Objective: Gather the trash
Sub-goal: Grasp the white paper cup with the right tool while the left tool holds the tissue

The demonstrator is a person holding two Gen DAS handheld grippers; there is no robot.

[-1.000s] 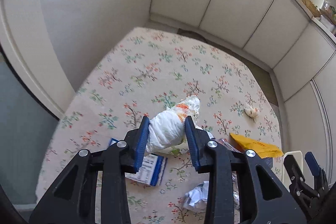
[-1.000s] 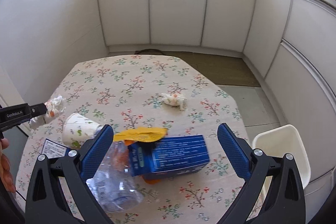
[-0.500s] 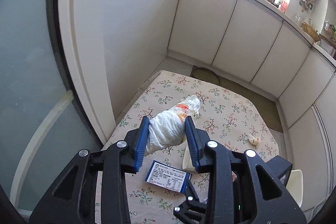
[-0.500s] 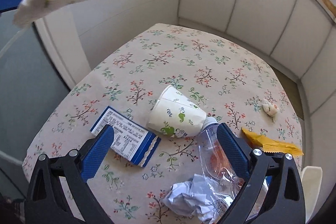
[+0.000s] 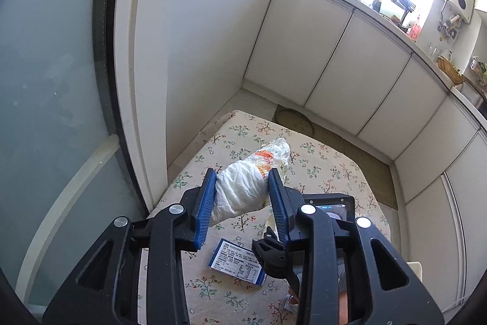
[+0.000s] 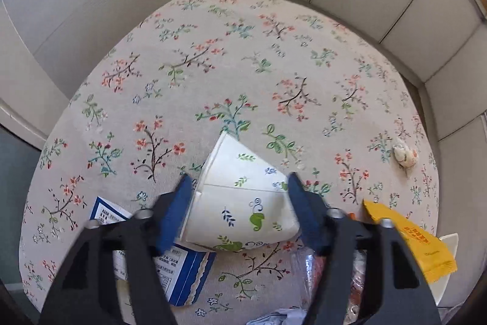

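your left gripper (image 5: pixel 242 197) is held high above the table (image 6: pixel 243 57), pinching the crumpled wrapper (image 5: pixel 243 188), while your right gripper (image 6: pixel 240 203) angles down, spread around the tipped paper cup (image 6: pixel 240 197) at 6 o'clock.

Both grippers are black skeletal frames (silver screws at the joints) with ribbed blue fingers (image 5: pixel 203 210).

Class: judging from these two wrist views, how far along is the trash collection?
Nothing looks binned yet. In hand: the left hand-held gripper clamps a crumpled white wrapper; the right hand-held gripper straddles a tipped floral paper cup. Left: blue-edged label card, yellow sachet, small shell-like scrap.
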